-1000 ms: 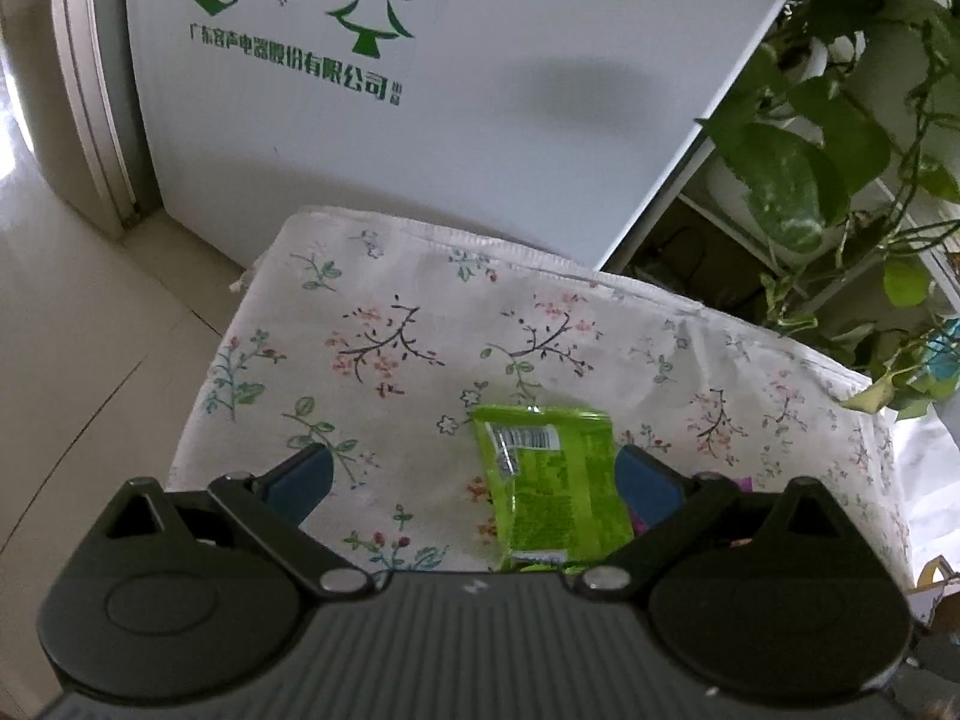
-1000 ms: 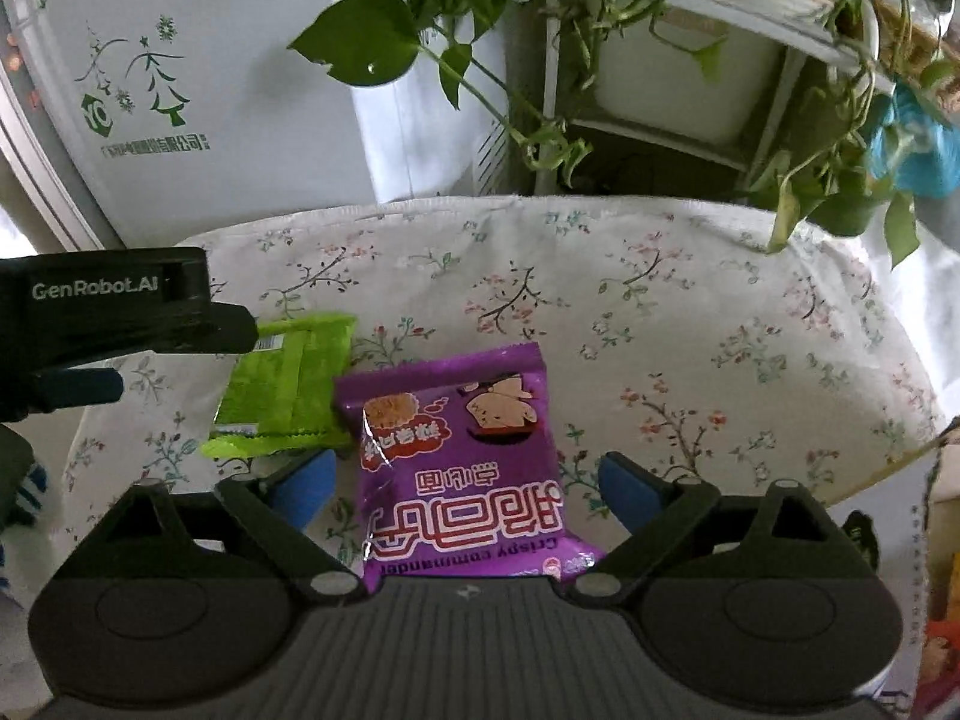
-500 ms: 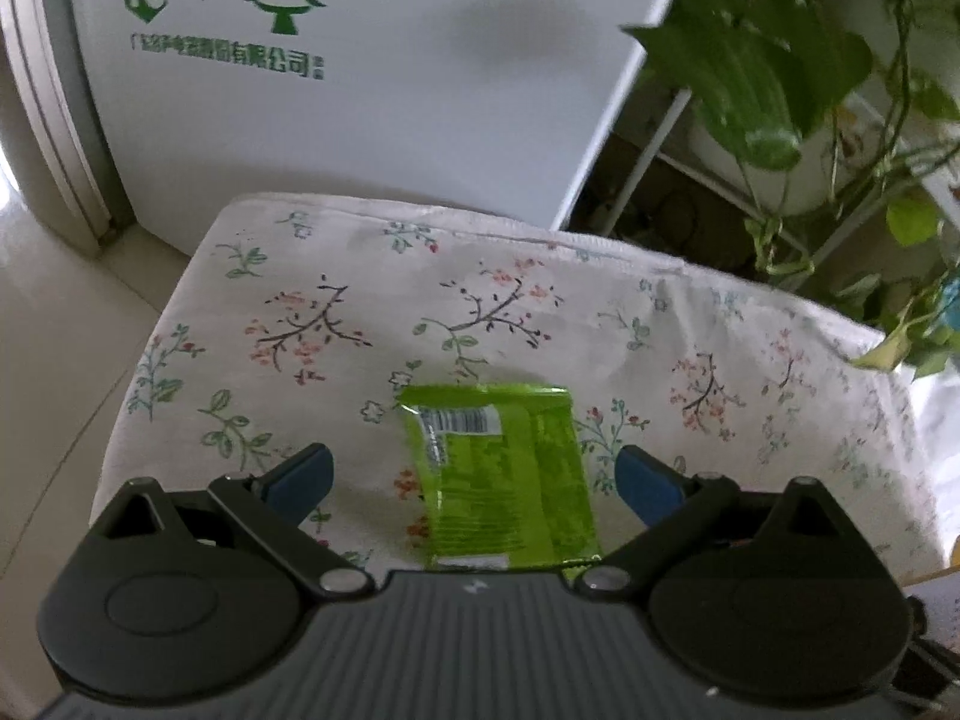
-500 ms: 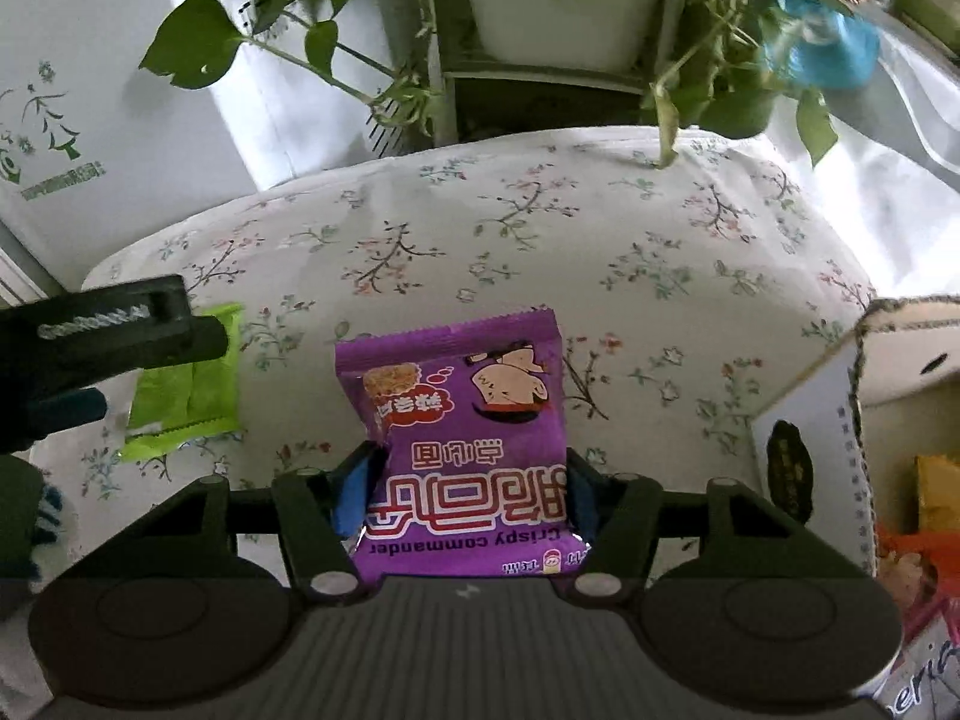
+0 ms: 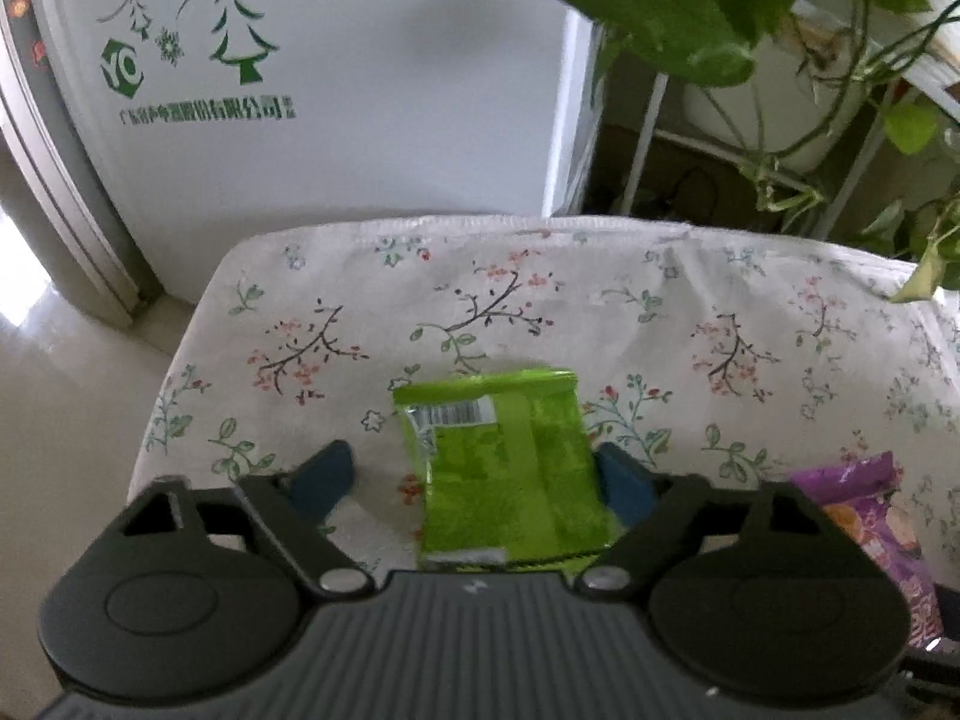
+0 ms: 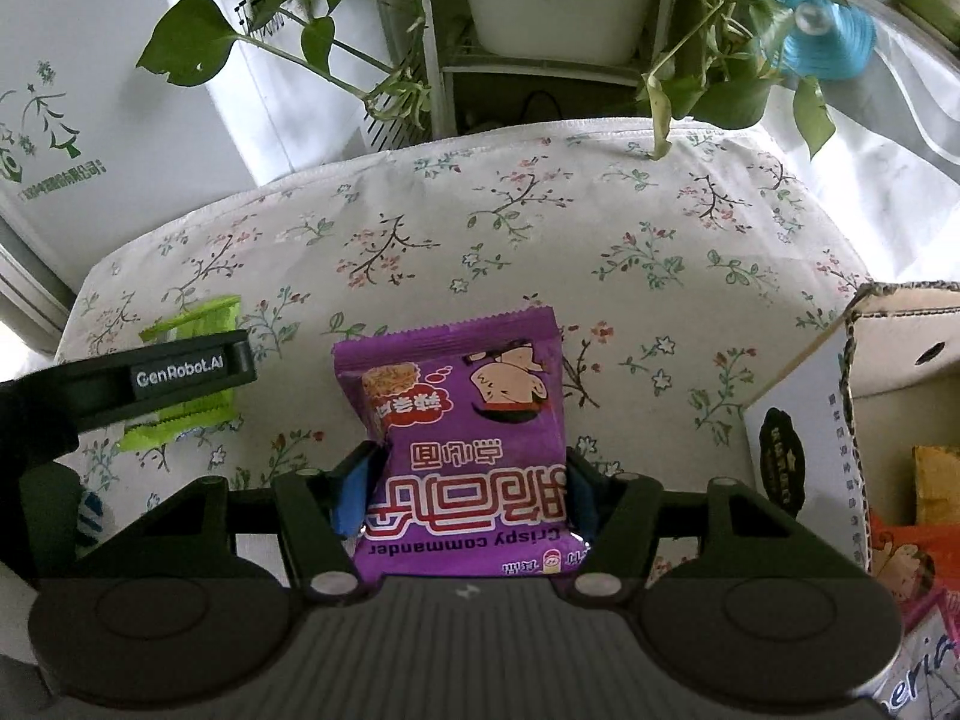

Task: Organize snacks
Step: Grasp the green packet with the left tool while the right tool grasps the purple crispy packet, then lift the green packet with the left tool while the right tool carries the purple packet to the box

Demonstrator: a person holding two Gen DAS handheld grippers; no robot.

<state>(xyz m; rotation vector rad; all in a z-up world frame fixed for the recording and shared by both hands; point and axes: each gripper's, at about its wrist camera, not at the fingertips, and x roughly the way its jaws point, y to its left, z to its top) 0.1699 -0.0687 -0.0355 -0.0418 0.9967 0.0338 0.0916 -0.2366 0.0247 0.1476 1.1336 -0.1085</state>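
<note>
Tablecloth with a floral print fills both views and could ruck up under dragged fingers. Cardboard box at the right edge of the right wrist view, already holding packets, looks the likely destination. Right gripper is clamped on the purple snack bag, low centre; the puffed bag may slip or its contents crush. Left gripper has just been closing around the green packet, lower centre, one pad touching, the other clear; the flat packet may skid aside.

A floral-clothed table carries a green packet, a purple packet and a cardboard box.
</note>
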